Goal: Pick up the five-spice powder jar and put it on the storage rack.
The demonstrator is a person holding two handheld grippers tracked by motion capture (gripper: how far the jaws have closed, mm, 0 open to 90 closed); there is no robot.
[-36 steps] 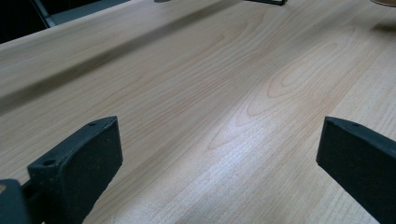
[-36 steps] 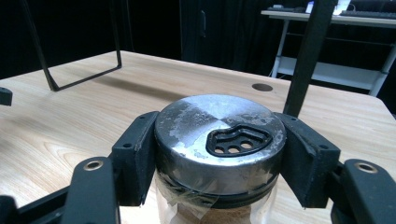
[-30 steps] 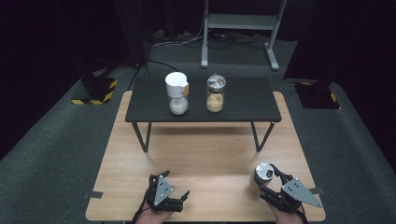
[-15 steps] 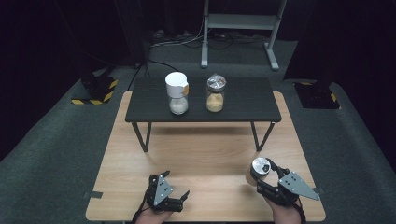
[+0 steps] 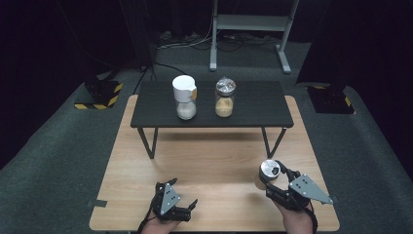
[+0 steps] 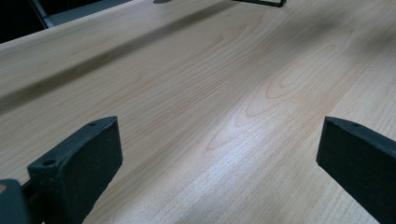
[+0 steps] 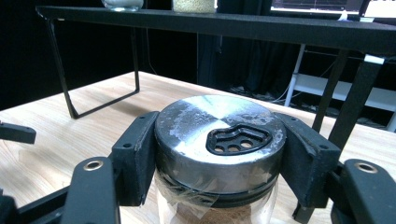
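We have the right gripper (image 7: 219,154) clamped on a glass shaker jar (image 7: 219,140), its two black jaws pressing opposite sides of the metal cap, and that is where we judge the trouble could start: the grip sits on the smooth lid band rather than on the glass body, so if we tilt or swing the hand quickly the jar could pivot between the pads or slide out downward, and a loose cap could come away from the glass. The perforated opening in the lid faces up, so a steep tilt could also spill the contents. Ahead of the gripper stands the low black shelf (image 5: 212,105) with two more jars (image 5: 184,97) on it; we judge that carrying our jar up there too low could knock it against the shelf's edge or legs. The jar itself is clear glass with a round, brushed steel cap, scuffed and smeared with whitish marks, carrying a black insert with three small holes; a strip of clear tape wraps under the cap, and brownish grains show below. It sits right between the jaws, above the wooden table (image 5: 209,165). Our left gripper (image 5: 171,207) rests well apart to the side, jaws spread wide over bare wood, holding nothing.
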